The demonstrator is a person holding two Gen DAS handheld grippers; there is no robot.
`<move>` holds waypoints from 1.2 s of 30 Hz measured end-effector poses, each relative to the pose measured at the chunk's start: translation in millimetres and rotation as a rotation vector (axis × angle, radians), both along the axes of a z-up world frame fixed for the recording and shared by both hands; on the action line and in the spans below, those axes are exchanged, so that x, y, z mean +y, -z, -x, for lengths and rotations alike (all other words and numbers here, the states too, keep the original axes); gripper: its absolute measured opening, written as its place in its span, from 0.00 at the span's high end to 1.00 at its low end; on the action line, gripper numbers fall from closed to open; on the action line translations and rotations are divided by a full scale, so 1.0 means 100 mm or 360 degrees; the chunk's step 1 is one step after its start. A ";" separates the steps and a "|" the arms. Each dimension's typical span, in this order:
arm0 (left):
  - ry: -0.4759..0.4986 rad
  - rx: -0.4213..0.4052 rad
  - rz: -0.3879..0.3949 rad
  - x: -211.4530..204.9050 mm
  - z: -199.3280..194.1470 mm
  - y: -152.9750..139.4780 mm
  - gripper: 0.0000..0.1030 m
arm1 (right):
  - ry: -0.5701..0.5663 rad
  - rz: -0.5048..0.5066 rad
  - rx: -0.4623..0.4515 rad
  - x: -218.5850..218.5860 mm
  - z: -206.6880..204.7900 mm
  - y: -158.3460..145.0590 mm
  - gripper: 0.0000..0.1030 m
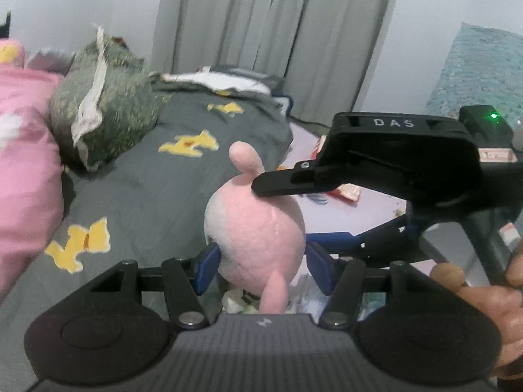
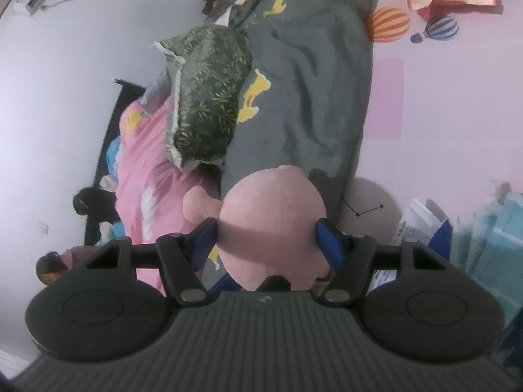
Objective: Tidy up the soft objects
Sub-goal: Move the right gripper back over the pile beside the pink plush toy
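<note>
Your left gripper (image 1: pixel 260 261) and right gripper (image 2: pixel 266 238) both clamp the pink plush toy (image 1: pixel 258 232) at about half width, blue pads pressing its sides, above the grey bedspread (image 1: pixel 157 176).

Dim, even indoor light, soft shadows, slight motion blur, strong fisheye bending with dark corners.

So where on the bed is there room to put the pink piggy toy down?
The grey yellow-patterned quilt lies bare between the green leafy pillow and the pink plush toy. It is crowded by the pillow, the pink blanket and the rumpled bedding at the far end.
</note>
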State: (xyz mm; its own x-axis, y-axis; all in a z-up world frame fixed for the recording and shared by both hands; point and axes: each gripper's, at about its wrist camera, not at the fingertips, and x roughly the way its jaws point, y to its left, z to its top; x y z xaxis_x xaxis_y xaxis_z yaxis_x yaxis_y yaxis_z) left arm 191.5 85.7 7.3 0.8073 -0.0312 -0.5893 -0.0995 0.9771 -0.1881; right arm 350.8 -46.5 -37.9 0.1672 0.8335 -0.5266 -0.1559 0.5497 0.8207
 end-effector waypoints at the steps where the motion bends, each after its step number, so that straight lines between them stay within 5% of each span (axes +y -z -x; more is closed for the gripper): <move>1: 0.0017 -0.0011 -0.0014 -0.03 0.00 -0.03 0.43 | 0.0007 -0.0014 -0.0008 -0.03 0.01 -0.03 0.36; 14: 0.0176 -0.0099 0.0051 -0.36 -0.18 -0.27 0.40 | 0.0206 -0.0132 0.0033 -0.58 -0.05 -0.21 0.35; 21: 0.0215 0.0068 0.0022 -0.44 -0.39 0.01 0.40 | 0.0423 -0.0052 0.0084 -0.96 -0.21 -0.04 0.35; 30: 0.0315 0.0424 -0.0093 -0.42 -0.42 0.34 0.43 | 0.0175 0.0105 0.0229 -0.76 -0.08 0.15 0.36; 36: 0.0337 0.0502 -0.0114 -0.32 -0.40 0.45 0.43 | 0.0007 0.0380 0.0331 -0.52 -0.07 0.31 0.37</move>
